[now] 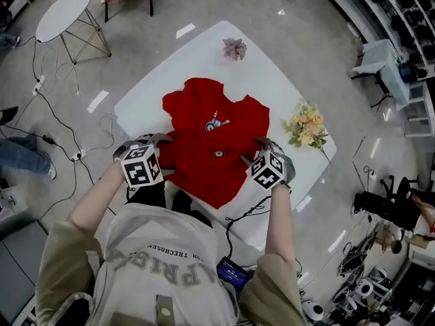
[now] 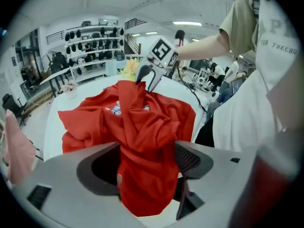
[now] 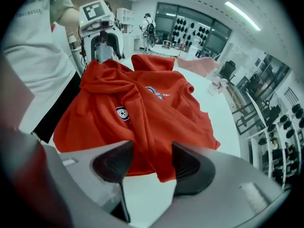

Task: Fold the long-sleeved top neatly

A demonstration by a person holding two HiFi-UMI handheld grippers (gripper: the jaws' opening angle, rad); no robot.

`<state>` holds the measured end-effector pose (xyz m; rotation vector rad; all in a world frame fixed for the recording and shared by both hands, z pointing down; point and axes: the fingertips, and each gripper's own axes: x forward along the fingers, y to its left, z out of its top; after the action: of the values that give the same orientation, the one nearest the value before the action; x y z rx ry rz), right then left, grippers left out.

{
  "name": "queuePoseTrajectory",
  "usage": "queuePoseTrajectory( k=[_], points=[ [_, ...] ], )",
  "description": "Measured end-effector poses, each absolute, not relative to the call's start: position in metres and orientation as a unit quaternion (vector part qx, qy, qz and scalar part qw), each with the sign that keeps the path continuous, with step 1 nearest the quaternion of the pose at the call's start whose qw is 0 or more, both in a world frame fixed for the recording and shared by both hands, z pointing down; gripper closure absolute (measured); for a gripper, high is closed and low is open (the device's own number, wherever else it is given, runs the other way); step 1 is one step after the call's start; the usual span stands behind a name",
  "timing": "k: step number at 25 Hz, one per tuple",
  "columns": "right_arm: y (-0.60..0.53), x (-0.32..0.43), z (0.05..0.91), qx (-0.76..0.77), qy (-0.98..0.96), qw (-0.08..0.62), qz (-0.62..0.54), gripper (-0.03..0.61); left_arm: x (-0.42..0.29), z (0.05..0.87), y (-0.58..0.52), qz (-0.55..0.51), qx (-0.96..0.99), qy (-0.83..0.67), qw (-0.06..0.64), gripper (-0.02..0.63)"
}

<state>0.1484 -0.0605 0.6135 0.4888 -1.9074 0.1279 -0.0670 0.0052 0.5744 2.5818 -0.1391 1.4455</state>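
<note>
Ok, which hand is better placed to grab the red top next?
Probably right: the right claw straddles a thin corner of the red top, while the left claw gapes around a thick bunch.

Small print "THECHOSEN" on the person's pale T-shirt (image 1: 163,250); larger letters unclear.

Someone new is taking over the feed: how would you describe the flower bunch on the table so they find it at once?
Find the white square table with the red top on it. At the table's right edge in the head view lies a bunch of flowers. Its yellow and peach blooms with green leaves set it apart from the dusty-pink plant at the far edge.
</note>
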Motion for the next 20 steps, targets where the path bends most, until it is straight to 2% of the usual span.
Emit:
queuePoseTrajectory(
  k=[2,4,6,7,8,12,20],
  points=[
    [-0.061,0.152,0.616,0.188,-0.801,0.567,0.035,0.379,-0.051,0.560,0.016,0.467,0.879,-0.057,0.081,0.278],
    [-0.060,0.157,0.620,0.170,-0.795,0.582,0.019,0.383,-0.027,0.558,0.027,0.462,0.883,-0.059,0.055,0.278],
    [-0.059,0.160,0.622,0.156,-0.793,0.589,0.004,0.499,-0.007,0.568,0.037,0.473,0.879,-0.056,0.040,0.278],
    [-0.058,0.162,0.622,0.149,-0.795,0.587,0.001,0.508,-0.001,0.576,0.042,0.485,0.872,-0.051,0.038,0.279],
    [-0.056,0.162,0.621,0.142,-0.800,0.584,0.001,0.549,0.002,0.586,0.046,0.499,0.865,-0.044,0.039,0.279],
    [-0.043,0.171,0.617,0.101,-0.810,0.578,0.009,0.549,-0.004,0.608,0.062,0.542,0.838,-0.004,0.069,0.298],
    [-0.033,0.198,0.637,0.096,-0.788,0.608,0.023,0.549,-0.021,0.610,0.082,0.557,0.818,0.054,0.135,0.325]
  ],
)
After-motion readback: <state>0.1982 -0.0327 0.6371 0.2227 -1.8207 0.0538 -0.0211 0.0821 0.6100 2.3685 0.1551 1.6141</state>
